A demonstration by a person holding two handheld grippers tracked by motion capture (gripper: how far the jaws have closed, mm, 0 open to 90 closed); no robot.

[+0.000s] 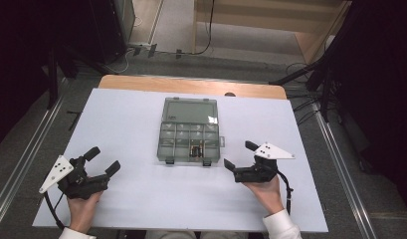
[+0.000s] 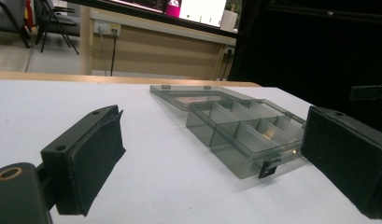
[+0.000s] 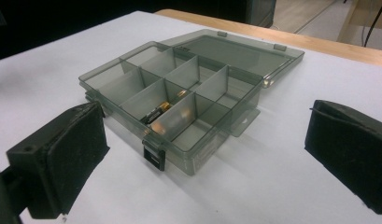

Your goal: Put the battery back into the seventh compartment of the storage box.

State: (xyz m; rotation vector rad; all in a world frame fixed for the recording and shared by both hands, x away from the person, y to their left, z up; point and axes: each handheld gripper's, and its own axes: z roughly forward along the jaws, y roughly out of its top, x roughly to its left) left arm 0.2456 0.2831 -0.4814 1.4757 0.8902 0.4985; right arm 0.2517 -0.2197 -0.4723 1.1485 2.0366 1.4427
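Both grippers, left gripper (image 1: 102,162) and right gripper (image 1: 239,155), rest with jaws apart, empty. At 12 o'clock sits the open compartment box (image 1: 189,134) holding a battery (image 3: 156,112); a careless reach could shove the light box across the desk (image 1: 121,119).

Glossy translucent smoky plastic box (image 1: 188,135) on matt white tabletop (image 1: 116,199)

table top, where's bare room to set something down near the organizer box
Bare white table lies left of the organizer box, beyond the left gripper, and along the near edge between both hands. Right is tighter: the right gripper sits close beside the box.
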